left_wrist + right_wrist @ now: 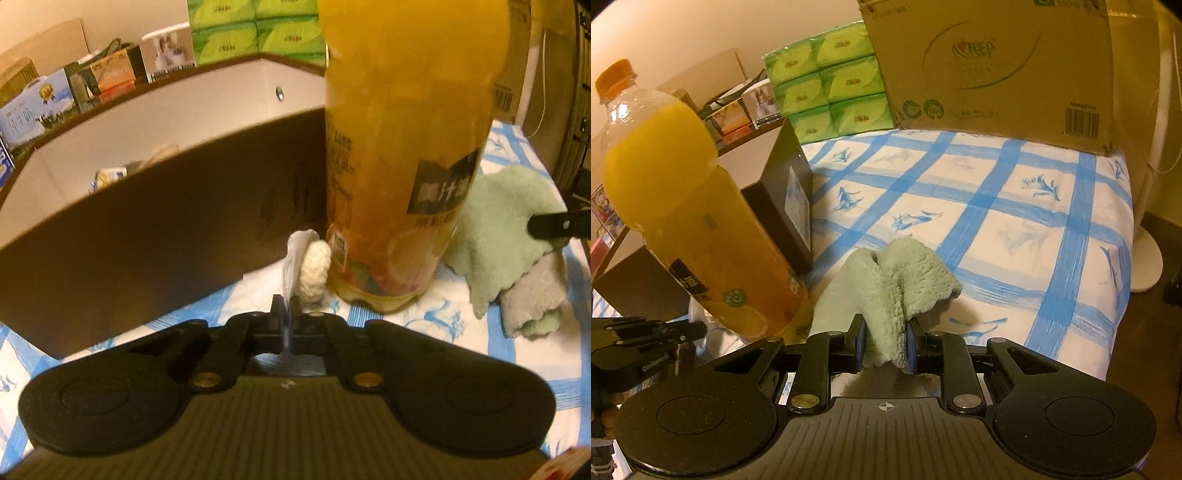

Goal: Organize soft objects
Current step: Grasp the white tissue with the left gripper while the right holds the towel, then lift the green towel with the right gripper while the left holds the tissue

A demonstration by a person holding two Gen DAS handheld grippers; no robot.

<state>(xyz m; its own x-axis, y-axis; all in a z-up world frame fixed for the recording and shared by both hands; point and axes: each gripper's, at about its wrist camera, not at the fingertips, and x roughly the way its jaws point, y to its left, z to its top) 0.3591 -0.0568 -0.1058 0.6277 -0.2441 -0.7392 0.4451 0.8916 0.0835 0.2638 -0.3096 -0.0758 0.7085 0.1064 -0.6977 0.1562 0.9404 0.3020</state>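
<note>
both grippers pinching soft things beside the orange juice bottle [402, 147].

left gripper [286, 314] is pressed together on a thin white fabric tag [295, 258] joined to a cream knitted piece [316, 271], which touches the bottle base at its 9 o'clock, in front of a dark brown box [166, 229]. right gripper [884, 343] clamps a bunched pale green fleece cloth [894, 280] on the blue-checked tablecloth [1015, 221], at the bottle's 3 o'clock.

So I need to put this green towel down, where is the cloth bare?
Bare checked cloth lies between the dark box, the cardboard carton and the cloth's right edge. It is crowded around the juice bottle, beside the left tool.
</note>
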